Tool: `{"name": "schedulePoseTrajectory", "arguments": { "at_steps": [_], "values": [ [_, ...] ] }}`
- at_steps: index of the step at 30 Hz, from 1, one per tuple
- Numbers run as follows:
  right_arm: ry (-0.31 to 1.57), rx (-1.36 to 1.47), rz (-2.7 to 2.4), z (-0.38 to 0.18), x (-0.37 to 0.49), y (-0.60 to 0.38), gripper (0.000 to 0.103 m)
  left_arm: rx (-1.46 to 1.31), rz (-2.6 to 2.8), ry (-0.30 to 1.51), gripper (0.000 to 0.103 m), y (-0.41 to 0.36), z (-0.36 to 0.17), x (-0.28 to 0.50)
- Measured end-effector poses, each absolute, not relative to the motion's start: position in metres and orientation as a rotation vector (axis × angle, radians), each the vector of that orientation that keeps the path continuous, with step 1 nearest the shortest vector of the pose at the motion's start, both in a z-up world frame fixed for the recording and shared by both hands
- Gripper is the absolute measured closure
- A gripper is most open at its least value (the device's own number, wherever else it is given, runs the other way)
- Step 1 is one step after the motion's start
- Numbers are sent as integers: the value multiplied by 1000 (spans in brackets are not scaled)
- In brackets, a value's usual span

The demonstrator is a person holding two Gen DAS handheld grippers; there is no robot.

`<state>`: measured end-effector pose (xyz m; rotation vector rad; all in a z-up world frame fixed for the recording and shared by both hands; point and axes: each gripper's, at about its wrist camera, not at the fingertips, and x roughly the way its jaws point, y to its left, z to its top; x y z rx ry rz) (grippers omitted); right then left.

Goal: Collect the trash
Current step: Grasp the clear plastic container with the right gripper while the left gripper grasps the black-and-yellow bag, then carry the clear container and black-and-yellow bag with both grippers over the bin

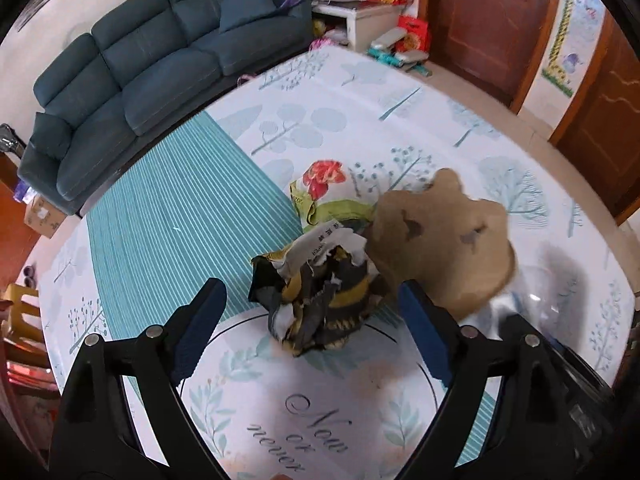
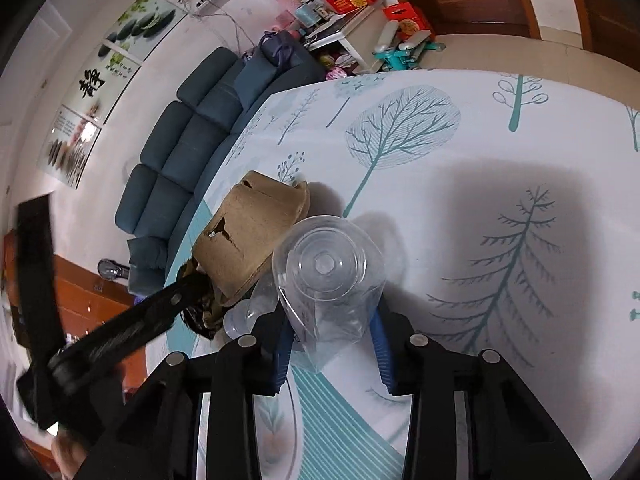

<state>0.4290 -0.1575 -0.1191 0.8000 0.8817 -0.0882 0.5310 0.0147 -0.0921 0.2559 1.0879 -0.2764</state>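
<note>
In the left wrist view the clear plastic bottle (image 1: 560, 280) at right is a motion-blurred smear partly behind the brown pulp tray (image 1: 440, 240), which hides part of the flowered wrapper (image 1: 324, 192), while the sofa (image 1: 120, 92) is cut off at the left edge.

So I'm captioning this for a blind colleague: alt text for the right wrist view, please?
The right hand-held gripper pinches a clear plastic bottle over a tree-print tablecloth. A brown cardboard piece lies beside the bottle, with the left hand-held gripper's arm just beyond it.
</note>
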Motion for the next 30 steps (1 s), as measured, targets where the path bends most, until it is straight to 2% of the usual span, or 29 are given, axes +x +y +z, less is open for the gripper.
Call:
{"name": "schedulePoseTrajectory", "arguments": {
  "at_steps": [4,6,8,12,21,30],
  "values": [
    [877,792,-62,-118,418,-161,69,218,-233,1163,20,18,-110,544],
    [876,787,-47,-118,411,-163,70,180,-228,1184,42,23,-115,546],
    [876,787,-34,-117,406,-163,70,151,-226,1198,52,28,-119,546],
    [875,787,-2,-111,384,-164,70,110,-241,1180,61,41,-115,533],
    [843,805,50,-88,317,-173,70,65,-313,1158,63,68,-87,467],
    [797,851,66,-66,227,-189,70,86,-501,1149,63,54,-37,356]
  ]
}}
